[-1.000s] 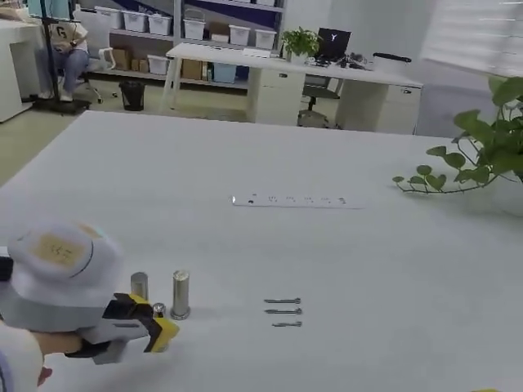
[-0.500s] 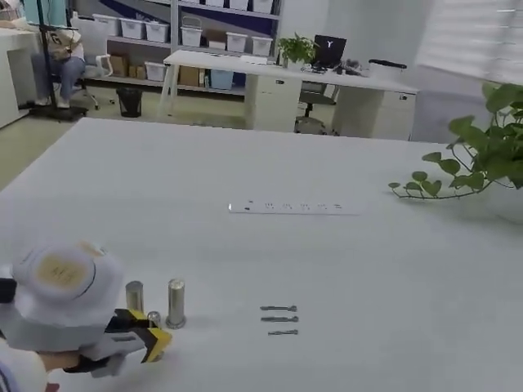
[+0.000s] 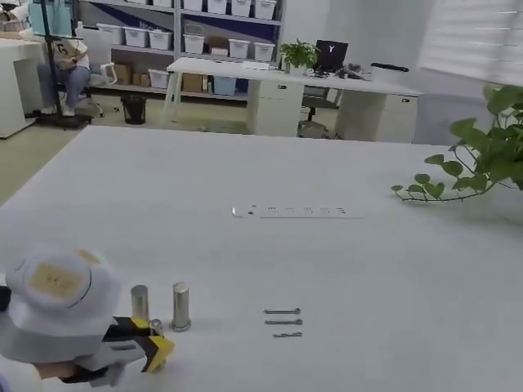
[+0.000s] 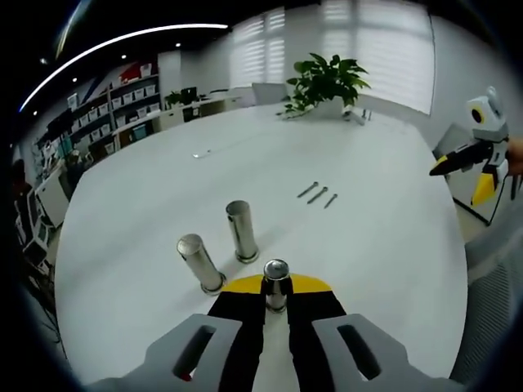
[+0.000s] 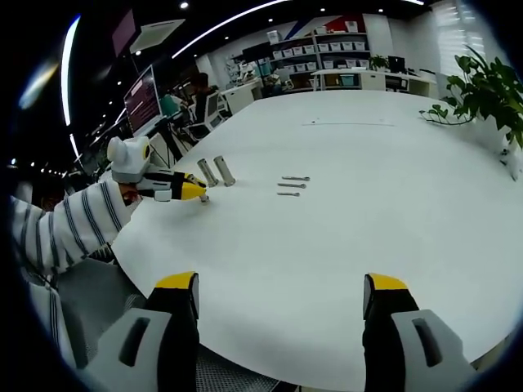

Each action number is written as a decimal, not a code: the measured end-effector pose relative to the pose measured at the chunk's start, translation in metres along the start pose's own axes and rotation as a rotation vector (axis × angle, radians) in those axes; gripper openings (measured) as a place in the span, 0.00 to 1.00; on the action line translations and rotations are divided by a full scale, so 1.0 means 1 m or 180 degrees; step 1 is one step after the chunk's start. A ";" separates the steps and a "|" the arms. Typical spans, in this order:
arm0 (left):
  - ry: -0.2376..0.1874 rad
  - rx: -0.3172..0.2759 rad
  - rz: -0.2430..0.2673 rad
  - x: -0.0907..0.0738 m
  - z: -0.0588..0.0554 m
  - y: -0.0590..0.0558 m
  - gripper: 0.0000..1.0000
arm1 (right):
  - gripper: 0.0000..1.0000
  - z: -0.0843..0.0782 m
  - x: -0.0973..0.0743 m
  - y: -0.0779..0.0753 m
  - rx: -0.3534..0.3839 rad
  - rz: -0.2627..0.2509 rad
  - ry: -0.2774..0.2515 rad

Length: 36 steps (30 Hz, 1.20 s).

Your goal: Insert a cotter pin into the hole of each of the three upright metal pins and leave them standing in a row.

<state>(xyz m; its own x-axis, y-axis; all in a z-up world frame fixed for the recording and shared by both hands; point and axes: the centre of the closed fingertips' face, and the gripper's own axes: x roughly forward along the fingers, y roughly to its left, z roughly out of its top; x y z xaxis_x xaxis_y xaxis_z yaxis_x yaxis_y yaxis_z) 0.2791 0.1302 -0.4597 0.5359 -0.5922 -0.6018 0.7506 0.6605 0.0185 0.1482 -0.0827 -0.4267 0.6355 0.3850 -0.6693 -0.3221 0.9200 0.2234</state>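
Three upright metal pins stand near the table's front left. My left gripper (image 3: pixel 154 347) (image 4: pixel 276 299) is shut on the nearest pin (image 4: pixel 275 278) (image 3: pixel 155 327), which stands between its yellow-tipped jaws. The other two pins (image 3: pixel 140 300) (image 3: pixel 181 306) (image 4: pixel 198 261) (image 4: pixel 240 231) stand free just beyond it. Three cotter pins (image 3: pixel 283 322) (image 4: pixel 318 195) (image 5: pixel 292 185) lie side by side on the table to the right. My right gripper (image 5: pixel 278 294) (image 4: pixel 463 174) is open with nothing in it, held off the table's near edge, far from the pins.
A white power strip (image 3: pixel 298 211) lies mid-table. A leafy plant (image 3: pixel 482 155) stands at the table's right edge. The white table (image 3: pixel 368 278) is bare between the cotter pins and the plant. Desks and shelves stand beyond.
The head view has tilted a little. My left gripper stays shut at the nearest pin, and the pins and cotter pins have not moved.
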 end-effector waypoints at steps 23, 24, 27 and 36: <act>-0.0087 -0.0137 0.0157 -0.036 -0.013 -0.035 0.05 | 0.81 -0.009 0.004 0.003 -0.0019 0.0092 0.0091; -0.0076 -0.0142 0.0161 -0.037 -0.015 -0.036 0.05 | 0.80 -0.009 0.004 0.004 -0.0027 0.0102 0.0096; -0.0037 -0.0134 0.0197 -0.040 -0.021 -0.041 0.05 | 0.80 -0.008 0.005 0.006 -0.0048 0.0128 0.0099; -0.0103 -0.0244 0.0287 -0.045 -0.024 -0.047 0.05 | 0.81 -0.005 0.007 0.008 -0.0111 0.0167 0.0102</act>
<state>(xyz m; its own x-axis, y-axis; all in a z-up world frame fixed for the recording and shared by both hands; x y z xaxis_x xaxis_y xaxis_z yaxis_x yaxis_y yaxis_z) 0.2105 0.1373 -0.4530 0.6131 -0.5425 -0.5743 0.6676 0.7444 0.0095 0.1462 -0.0727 -0.4333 0.5945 0.4296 -0.6797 -0.3789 0.8953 0.2344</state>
